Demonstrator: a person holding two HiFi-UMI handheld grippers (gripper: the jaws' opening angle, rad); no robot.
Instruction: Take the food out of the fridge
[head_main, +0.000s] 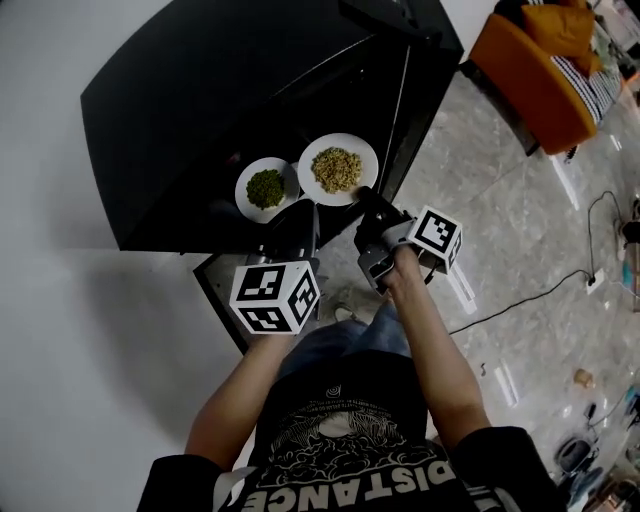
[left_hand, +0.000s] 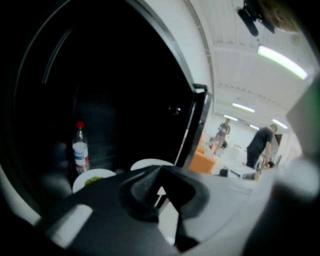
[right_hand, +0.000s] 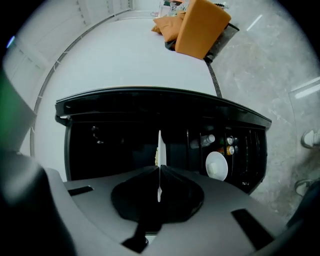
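Observation:
Two white plates sit side by side in the open black fridge. The left one carries green food; the right one carries yellowish grains. My right gripper, rolled on its side, is shut on the near rim of the grain plate, which shows edge-on between its jaws. Just short of the gap between the two plates, my left gripper has its jaws together and nothing visibly held. The grain plate's rim peeks over its tips.
A water bottle stands beside the green plate. Deeper in the fridge are cans and another white plate. The fridge door stands open at the right. An orange sofa and floor cables lie beyond.

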